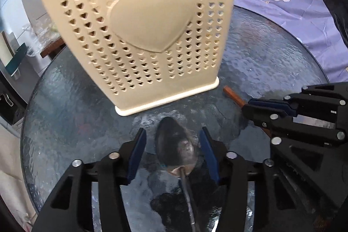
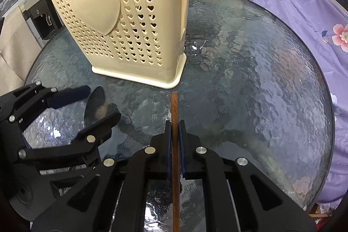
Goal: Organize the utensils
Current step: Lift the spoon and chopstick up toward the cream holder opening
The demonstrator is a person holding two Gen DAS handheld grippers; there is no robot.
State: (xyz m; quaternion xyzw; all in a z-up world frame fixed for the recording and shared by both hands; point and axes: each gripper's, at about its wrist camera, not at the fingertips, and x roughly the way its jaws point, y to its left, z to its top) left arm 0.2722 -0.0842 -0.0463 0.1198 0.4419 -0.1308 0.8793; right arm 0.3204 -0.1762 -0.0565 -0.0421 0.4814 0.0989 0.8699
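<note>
black angular gripper [image 1: 173, 151] linkages, silver round rivets, navy blue pads lining the fingers [image 1: 137, 150]

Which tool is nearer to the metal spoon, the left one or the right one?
Left. The left tool has the spoon between its open fingers. The right tool is apart from it, shut on a brown chopstick.

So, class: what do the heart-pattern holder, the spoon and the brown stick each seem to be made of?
Holder: apparently moulded plastic, cream, satin; punched heart holes and a raised heart.
Spoon: seemingly polished metal, dark bowl mirroring its surroundings.
Brown stick: probably wood, matte reddish-brown with a squared end; likely a chopstick, but lacquered bamboo or plastic cannot be excluded.
</note>
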